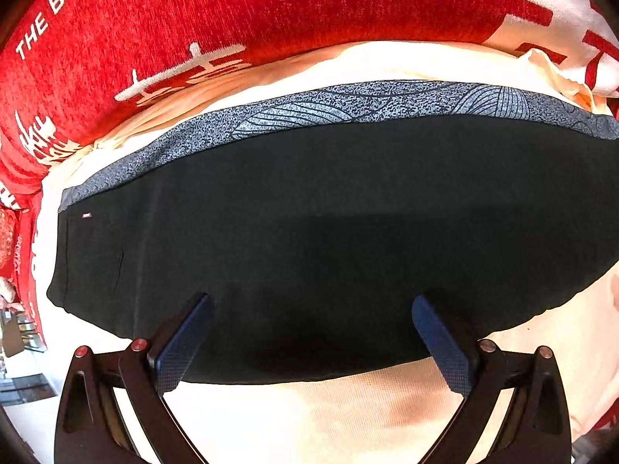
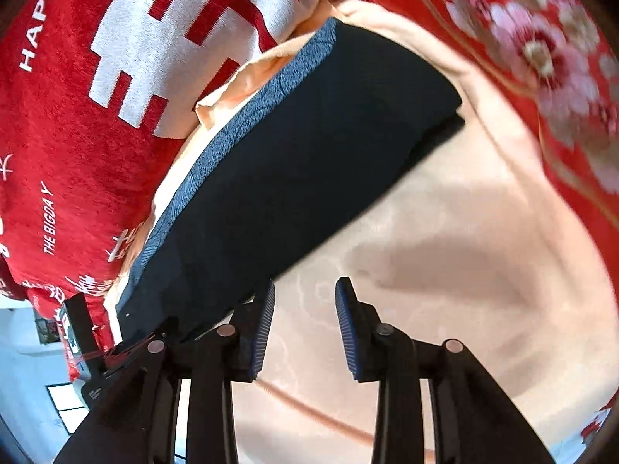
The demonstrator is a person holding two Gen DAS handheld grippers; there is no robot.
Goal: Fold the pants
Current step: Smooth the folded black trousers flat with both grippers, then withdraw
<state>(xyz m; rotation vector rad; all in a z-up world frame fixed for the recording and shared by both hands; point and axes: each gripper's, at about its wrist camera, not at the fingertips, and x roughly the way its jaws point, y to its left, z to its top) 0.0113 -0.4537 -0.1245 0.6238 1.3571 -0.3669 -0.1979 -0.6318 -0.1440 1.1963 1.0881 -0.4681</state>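
The black pants [image 1: 329,239] lie folded into a long flat strip on a cream sheet [image 1: 309,417], with a blue-grey patterned band [image 1: 348,110] along their far edge. My left gripper [image 1: 311,305] hovers over the near edge of the pants, jaws wide open and empty. In the right wrist view the same pants [image 2: 301,162] run diagonally from lower left to upper right. My right gripper [image 2: 305,290] is open, with only the bare cream sheet [image 2: 445,232] between its fingers. Its left finger [image 2: 267,309] sits right beside the pants' near edge.
A red blanket with white lettering [image 1: 193,19] borders the sheet at the back and left [image 2: 77,135]. A red fabric with a pink flower pattern [image 2: 541,38] lies to the right. A dark device [image 2: 77,324] shows at the lower left of the right wrist view.
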